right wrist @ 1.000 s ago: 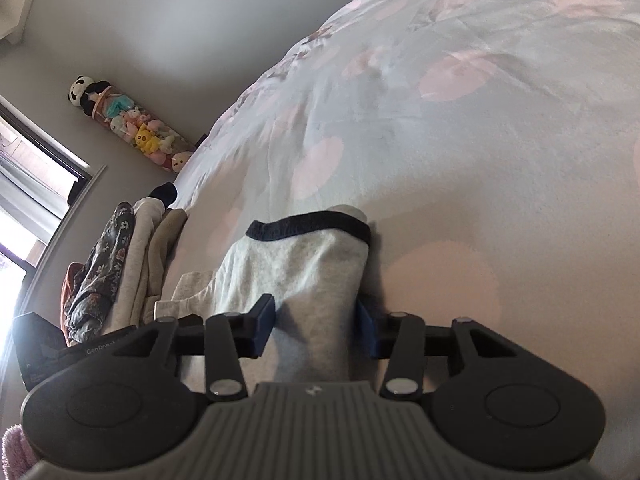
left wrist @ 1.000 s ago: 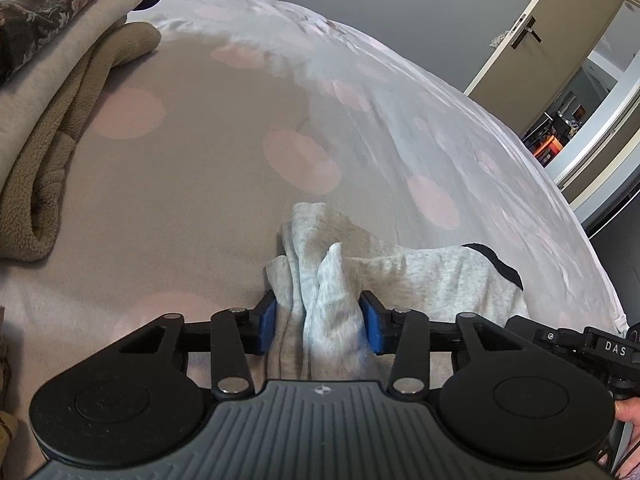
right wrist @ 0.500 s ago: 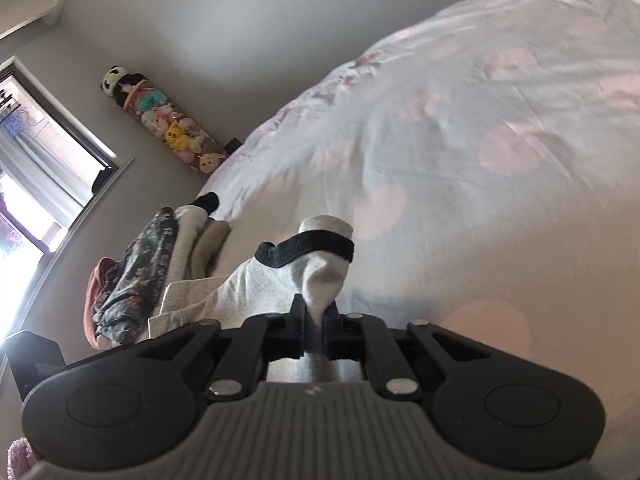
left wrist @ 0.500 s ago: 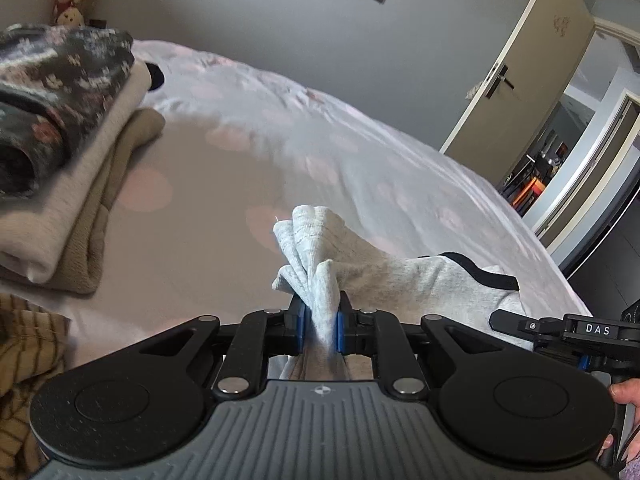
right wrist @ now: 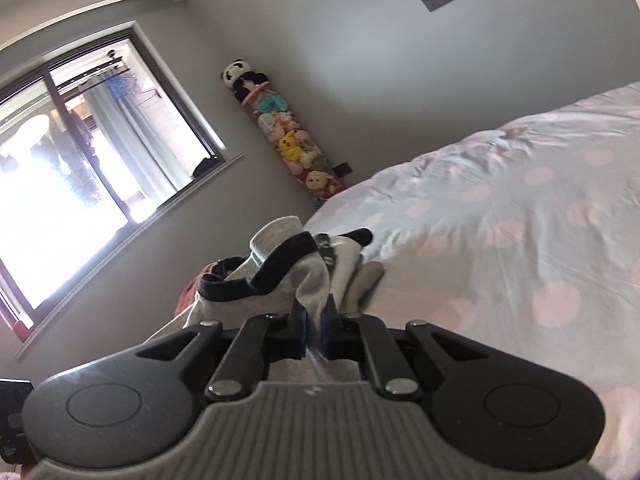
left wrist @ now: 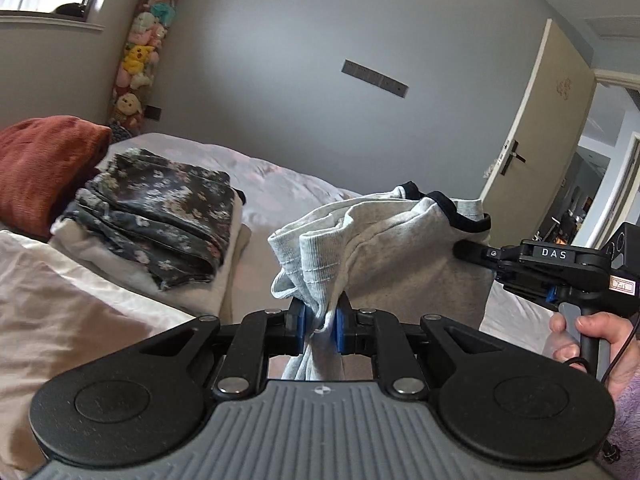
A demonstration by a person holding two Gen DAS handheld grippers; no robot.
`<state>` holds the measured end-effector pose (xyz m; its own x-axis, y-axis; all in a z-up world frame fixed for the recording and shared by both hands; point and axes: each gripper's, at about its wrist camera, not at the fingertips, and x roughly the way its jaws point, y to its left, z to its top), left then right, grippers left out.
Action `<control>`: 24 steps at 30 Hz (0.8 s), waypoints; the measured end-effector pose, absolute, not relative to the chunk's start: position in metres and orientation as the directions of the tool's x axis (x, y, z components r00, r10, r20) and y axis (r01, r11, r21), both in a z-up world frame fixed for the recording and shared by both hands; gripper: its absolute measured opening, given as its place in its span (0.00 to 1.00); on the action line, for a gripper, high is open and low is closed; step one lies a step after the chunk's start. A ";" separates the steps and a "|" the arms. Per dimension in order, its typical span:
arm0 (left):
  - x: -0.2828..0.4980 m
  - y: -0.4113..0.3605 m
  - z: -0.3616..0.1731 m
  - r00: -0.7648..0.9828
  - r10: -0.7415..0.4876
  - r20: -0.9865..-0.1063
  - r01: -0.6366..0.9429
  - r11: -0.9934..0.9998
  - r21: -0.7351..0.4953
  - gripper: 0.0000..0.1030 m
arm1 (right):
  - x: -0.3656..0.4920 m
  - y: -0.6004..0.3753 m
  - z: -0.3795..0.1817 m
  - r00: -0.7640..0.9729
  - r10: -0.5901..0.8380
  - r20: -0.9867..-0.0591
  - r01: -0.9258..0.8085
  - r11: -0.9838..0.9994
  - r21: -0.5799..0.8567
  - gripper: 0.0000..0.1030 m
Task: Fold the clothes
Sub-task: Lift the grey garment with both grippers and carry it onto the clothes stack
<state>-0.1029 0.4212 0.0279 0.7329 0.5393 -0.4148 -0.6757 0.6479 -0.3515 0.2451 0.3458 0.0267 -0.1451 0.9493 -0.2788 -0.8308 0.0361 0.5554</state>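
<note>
1. The left gripper [left wrist: 320,326] clamps a bunched hem of the grey top [left wrist: 404,264]
2. The right gripper [right wrist: 316,330] pinches its dark-trimmed edge (likely the collar)
3. The top hangs between them above the bed [right wrist: 500,240], probably for spreading

My left gripper [left wrist: 320,322] is black with blue pads and silver screws. At lower right, my right gripper [left wrist: 472,249] reads "DAS"; my sleeve [left wrist: 628,416] is fuzzy lilac.
</note>
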 end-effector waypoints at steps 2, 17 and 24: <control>-0.124 0.421 0.040 0.720 0.567 -0.401 -0.693 0.624 -0.361 0.11 | 0.226 0.361 0.044 -0.181 0.948 -0.262 -0.845 -0.013 0.535 0.08; -0.260 0.442 0.049 0.547 0.716 -0.434 -0.819 0.351 -0.454 0.11 | 0.064 0.516 0.095 -0.481 0.790 -0.381 -0.847 -0.306 0.434 0.07; -0.304 0.478 0.025 0.452 0.735 -0.505 -0.869 0.237 -0.433 0.11 | -0.020 0.598 0.063 -0.535 0.672 -0.512 -0.844 -0.394 0.364 0.07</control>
<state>-0.3038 0.4783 0.0252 0.4523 0.7349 -0.5053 -0.8695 0.2373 -0.4332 -0.0199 0.5983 0.0633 -0.5348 0.6724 -0.5117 -0.8438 -0.3939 0.3643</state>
